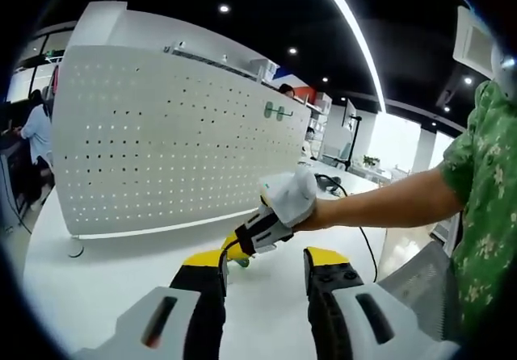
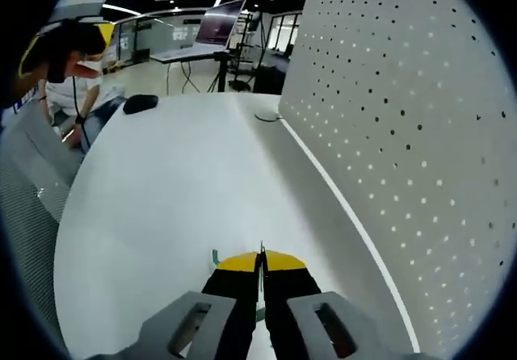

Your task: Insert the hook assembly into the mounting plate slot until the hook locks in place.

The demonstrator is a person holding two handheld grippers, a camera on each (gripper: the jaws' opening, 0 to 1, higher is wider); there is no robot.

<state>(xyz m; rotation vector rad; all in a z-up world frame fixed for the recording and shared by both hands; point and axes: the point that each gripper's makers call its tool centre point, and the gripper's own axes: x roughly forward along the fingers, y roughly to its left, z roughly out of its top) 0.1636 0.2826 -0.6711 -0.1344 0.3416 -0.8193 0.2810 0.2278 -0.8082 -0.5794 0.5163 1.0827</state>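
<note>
White pegboard (image 1: 174,138) standing on table (image 2: 161,207) | right gripper (image 2: 261,265) pinching greenish hook (image 2: 215,257) low on tabletop, jaws closed | left gripper (image 1: 265,265) hanging open, empty | risk: thin hook twisting in jaws, missing slot

The right gripper (image 2: 260,270) pinches a green piece (image 2: 215,257), mostly hidden, poking out at nine o'clock; its shape is unclear.
</note>
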